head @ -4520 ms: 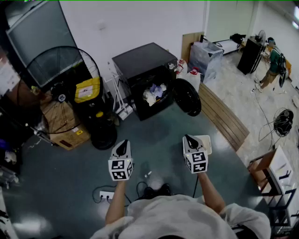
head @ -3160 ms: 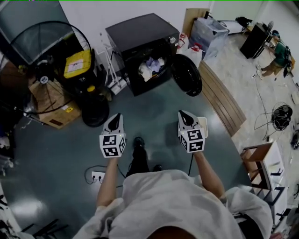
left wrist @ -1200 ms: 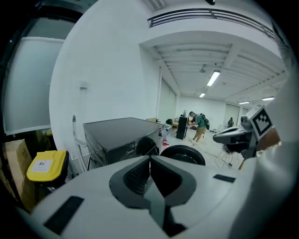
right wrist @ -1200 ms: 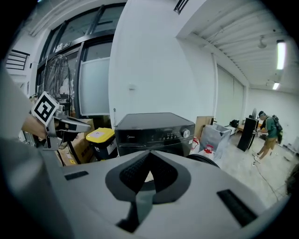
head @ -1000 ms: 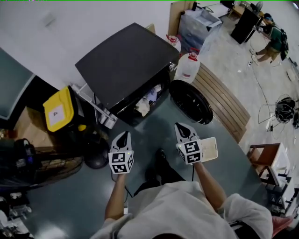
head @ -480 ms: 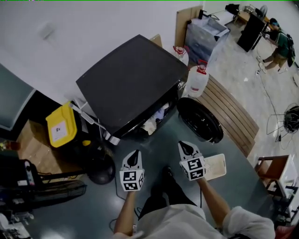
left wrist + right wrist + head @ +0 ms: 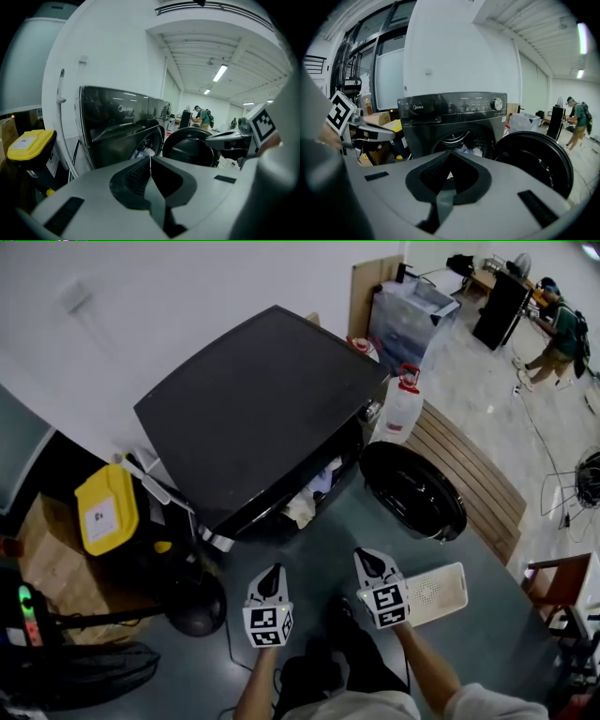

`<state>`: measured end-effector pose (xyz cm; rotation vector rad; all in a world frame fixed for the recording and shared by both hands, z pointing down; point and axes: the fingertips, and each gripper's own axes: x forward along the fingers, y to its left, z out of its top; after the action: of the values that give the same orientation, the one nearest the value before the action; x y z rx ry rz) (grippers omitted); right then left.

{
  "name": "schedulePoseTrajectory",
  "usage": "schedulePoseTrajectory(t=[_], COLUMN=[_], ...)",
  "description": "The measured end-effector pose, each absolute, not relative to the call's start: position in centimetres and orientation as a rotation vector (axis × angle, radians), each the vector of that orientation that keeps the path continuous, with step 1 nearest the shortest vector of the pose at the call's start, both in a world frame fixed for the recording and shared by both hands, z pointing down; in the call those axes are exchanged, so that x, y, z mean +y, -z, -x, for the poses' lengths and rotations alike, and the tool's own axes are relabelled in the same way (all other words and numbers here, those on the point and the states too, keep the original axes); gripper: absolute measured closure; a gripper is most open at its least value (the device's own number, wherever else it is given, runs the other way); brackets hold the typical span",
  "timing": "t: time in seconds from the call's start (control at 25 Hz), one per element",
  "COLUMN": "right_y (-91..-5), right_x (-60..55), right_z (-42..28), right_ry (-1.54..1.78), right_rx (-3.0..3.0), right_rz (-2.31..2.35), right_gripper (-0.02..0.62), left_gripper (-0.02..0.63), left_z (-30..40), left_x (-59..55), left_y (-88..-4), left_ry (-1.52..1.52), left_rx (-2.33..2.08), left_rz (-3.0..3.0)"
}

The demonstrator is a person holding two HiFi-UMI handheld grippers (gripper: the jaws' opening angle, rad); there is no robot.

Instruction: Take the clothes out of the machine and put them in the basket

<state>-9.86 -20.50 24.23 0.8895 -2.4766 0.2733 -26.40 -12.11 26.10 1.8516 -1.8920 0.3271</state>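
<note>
A black front-loading washing machine (image 7: 262, 418) stands against the white wall with its round door (image 7: 412, 491) swung open to the right. Light-coloured clothes (image 7: 314, 495) lie in the drum mouth. A white perforated basket (image 7: 436, 592) sits on the floor to the right of my right gripper (image 7: 361, 559). My left gripper (image 7: 273, 573) hangs beside it. Both are shut and empty, a short way in front of the machine and pointing at it. The left gripper view shows the clothes (image 7: 143, 152) just above the closed jaws. In the right gripper view the clothes (image 7: 468, 150) lie inside the drum.
A yellow-lidded bin (image 7: 106, 507) and a dark floor fan (image 7: 192, 601) stand left of the machine. White jugs (image 7: 401, 409) and a slatted wooden board (image 7: 478, 488) lie to its right. A person (image 7: 562, 324) is working far off at the back right.
Both grippers have sunk lower and come closer to the machine, still side by side and shut. The machine fills more of the head view.
</note>
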Motion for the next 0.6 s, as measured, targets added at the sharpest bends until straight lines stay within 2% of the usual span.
schedulePoseTrajectory(t=[0.6], right_y=[-45.7], right_x=[-26.1], right_z=[11.2], right_ry=[-0.153], right_rx=[-2.574], right_rz=[-0.915], right_gripper=[0.572], left_gripper=[0.581], left_z=[27.5], left_x=[-16.5], left_y=[-49.2], left_ry=[-0.305], left_rx=[-1.968], left_rz=[-1.935])
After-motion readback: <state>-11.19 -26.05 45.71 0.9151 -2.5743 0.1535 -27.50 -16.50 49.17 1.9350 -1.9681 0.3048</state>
